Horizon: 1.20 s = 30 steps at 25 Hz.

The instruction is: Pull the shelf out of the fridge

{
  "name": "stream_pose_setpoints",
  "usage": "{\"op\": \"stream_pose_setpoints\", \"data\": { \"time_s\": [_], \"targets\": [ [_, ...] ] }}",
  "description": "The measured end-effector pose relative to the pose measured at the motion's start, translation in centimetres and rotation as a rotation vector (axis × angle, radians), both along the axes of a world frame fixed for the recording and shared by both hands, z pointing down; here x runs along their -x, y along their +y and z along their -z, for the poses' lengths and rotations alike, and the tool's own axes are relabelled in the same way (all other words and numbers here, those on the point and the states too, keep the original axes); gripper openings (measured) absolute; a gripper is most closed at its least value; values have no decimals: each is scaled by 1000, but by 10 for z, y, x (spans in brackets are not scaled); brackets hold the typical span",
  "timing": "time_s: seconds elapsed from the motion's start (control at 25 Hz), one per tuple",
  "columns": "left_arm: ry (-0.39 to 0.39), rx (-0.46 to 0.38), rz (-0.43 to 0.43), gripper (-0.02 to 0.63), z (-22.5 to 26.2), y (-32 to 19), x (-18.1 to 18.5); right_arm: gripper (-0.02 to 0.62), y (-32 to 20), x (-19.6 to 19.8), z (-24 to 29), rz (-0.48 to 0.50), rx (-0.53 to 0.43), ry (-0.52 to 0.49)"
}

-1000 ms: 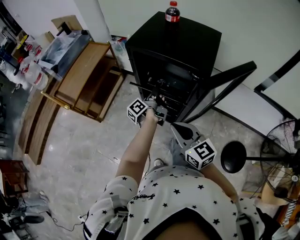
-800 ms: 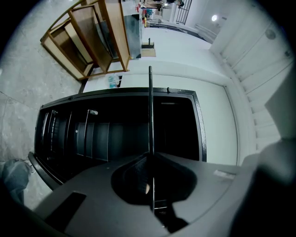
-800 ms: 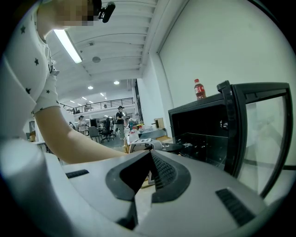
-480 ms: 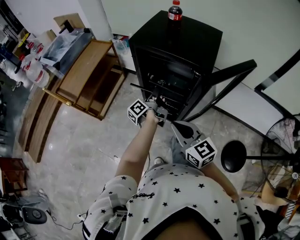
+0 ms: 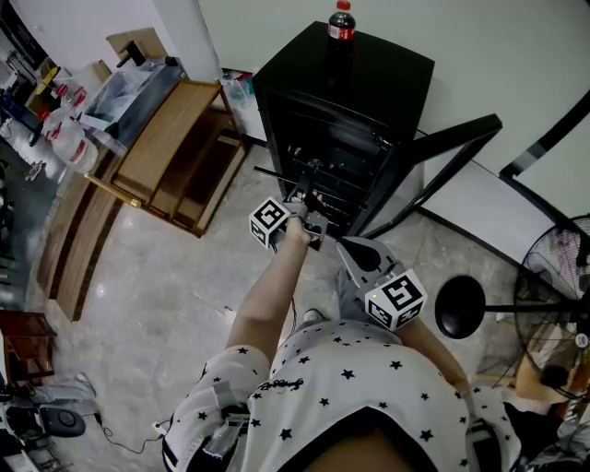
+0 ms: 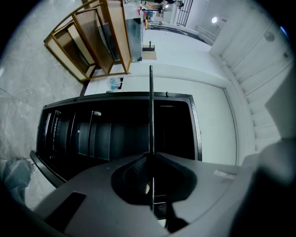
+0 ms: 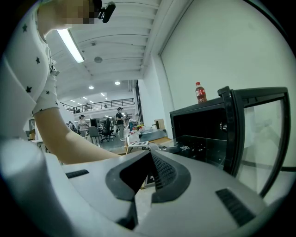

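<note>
While the fridge [image 5: 369, 69] stands in the upper middle of the head view with its door [image 5: 447, 143] swung wide to the right, I have the left gripper [image 5: 309, 207] stretched out level to its dark opening. In the left gripper view the jaws are pinched almost fully together on the front wire of the shelf [image 6: 151, 102], which runs as a thin dark rod straight up the centre of the frame and disappears between the pads. In the head view that same front wire shows as a fine line just in front of the cabinet mouth, left of centre, so I judge the shelf is seated mostly inside and has only started to come forward.

The right gripper [image 7: 149, 159] has its jaws closed on nothing; it hangs back in the lower middle of the head view, well apart from the shelf, with the fridge interior and the door's edge to its right in its own view.

I read this as the pulling step, with the grasp made and the draw under way. Next I would draw the left gripper straight back along the runners, keeping it level so the wire does not twist or jam. A bottle [image 5: 340, 23] stands on top of the fridge, so I would pull smoothly to avoid rocking the cabinet.
</note>
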<state>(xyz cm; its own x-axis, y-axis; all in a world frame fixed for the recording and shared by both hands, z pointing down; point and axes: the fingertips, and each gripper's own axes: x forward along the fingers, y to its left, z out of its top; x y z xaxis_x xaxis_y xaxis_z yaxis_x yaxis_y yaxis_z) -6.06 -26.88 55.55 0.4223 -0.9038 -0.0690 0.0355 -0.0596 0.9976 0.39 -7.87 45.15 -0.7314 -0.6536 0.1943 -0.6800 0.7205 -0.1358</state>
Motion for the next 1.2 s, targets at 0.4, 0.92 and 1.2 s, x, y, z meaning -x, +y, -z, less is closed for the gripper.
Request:
{"op": "stream_pose_setpoints", "data": {
  "time_s": [0.4,0.92,1.2],
  "targets": [
    [-3,2,1,21,-1,-1,0,-6,-1,-3,1,-10,0,-4],
    [0,7,-4,22,-2,-1,0,-6,-4,-4,0,-22,5,-15],
    [2,8,-8,21,-2,-2,-1,-8,-7,-11,3,-49,-6,-20]
  ]
}}
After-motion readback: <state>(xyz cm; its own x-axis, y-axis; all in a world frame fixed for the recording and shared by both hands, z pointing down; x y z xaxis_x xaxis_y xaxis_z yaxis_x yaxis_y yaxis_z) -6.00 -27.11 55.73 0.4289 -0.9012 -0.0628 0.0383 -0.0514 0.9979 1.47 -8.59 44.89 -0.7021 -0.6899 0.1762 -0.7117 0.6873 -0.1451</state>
